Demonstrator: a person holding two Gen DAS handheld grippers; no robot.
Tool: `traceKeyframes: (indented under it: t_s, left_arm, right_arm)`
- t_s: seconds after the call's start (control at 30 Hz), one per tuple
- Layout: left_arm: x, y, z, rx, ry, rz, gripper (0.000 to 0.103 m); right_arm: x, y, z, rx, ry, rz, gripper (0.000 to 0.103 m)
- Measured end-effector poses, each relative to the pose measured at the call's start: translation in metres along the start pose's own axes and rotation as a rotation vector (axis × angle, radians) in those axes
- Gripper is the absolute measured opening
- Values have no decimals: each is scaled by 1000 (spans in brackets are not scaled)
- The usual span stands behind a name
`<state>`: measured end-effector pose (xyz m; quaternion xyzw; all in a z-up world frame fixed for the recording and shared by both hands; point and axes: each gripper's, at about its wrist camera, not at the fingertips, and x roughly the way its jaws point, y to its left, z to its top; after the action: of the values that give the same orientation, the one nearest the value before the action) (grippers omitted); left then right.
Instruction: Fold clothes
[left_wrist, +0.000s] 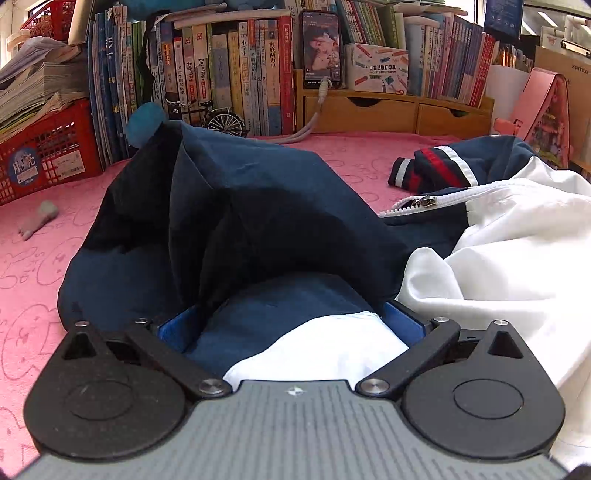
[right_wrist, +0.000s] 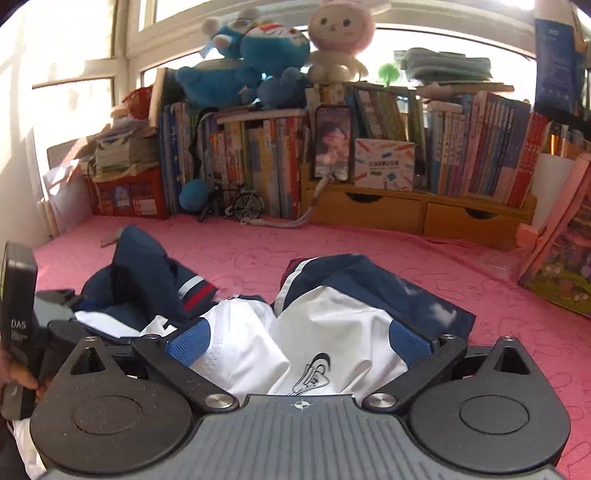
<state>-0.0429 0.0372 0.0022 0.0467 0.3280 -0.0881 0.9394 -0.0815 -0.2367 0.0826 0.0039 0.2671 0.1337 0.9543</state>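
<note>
Jacket (left_wrist: 229, 206): navy and white, with a white zipper (left_wrist: 424, 202), lying crumpled on a pink cloth (left_wrist: 33, 266) that covers the work surface; navy folds heaped to the left, white panels spread to the right.

Left wrist view, left to right: red basket (left_wrist: 48, 162) stacked with papers at the far left edge; small pale object (left_wrist: 38, 218) alone on the cloth, apart from the jacket; row of upright books (left_wrist: 221, 74) along the back; small model bicycle (left_wrist: 218, 116) in front of the books; phone (left_wrist: 320, 46) propped upright with a cable running down; wooden drawer unit (left_wrist: 391, 110); striped cuff (left_wrist: 436, 168) in red, white and navy lying beyond the zipper. Left gripper (left_wrist: 291, 321): its blue fingers (left_wrist: 173, 332) stand wide apart, with navy and white fabric bunched between them; not pressed together on it.

Right wrist view, left to right: the left gripper's black body (right_wrist: 22, 325) at the left edge, held by a hand (right_wrist: 16, 373); navy sleeve with striped cuff (right_wrist: 192, 291); white panel with a black printed logo (right_wrist: 314, 373); navy sleeve on the right. Blue plush toy (right_wrist: 255, 62) and pink plush toy (right_wrist: 340, 37) sit atop the books. Right gripper (right_wrist: 299, 339): its fingers (right_wrist: 190, 341) are spread wide, white fabric lying loose between them.
</note>
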Motion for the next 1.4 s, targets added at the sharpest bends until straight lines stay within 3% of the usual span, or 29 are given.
traceKeyframes:
  t_s: [0.07,0.4,0.47,0.53,0.6,0.63,0.7,0.83,1.07,1.17,1.37,1.4]
  left_arm:
    - [0,-3,-1,16,-4,14,103]
    - [3,-1,-1,3,-9,7,103]
    - [4,-1,0,-1,-10,6,103]
    - [4,0,0,-5,-11,4,103]
    - [5,0,0,-8,-12,2,103]
    - [5,0,0,-9,-13,1,103]
    - [4,0,-1,-11,-15,0,103]
    - [3,4,0,-30,-26,-30,103]
    - [3,3,1,-22,-24,-39,103]
    - [3,4,1,-22,-23,-39,103]
    - [4,4,1,-17,-21,-36,103]
    - [4,4,2,-17,-21,-36,103]
  right_arm:
    - [14,-37,14,155,-14,-131,103]
    - [128,-102,3,530,271,0,103]
    - [140,-102,5,535,294,9,76]
    - [130,-91,17,498,243,5,37]
    - [113,-91,30,495,160,37,18]
    - [105,-90,37,494,118,53,15]
    - [60,-100,51,506,-64,18,13]
    - [-22,-114,47,462,-311,-211,12]
    - [-9,-128,-35,388,10,-482,22]
    - [-5,-126,-61,325,120,-575,37]
    - [-53,-58,-25,98,-108,-776,76]
    - [-61,-47,-18,60,-147,-809,87]
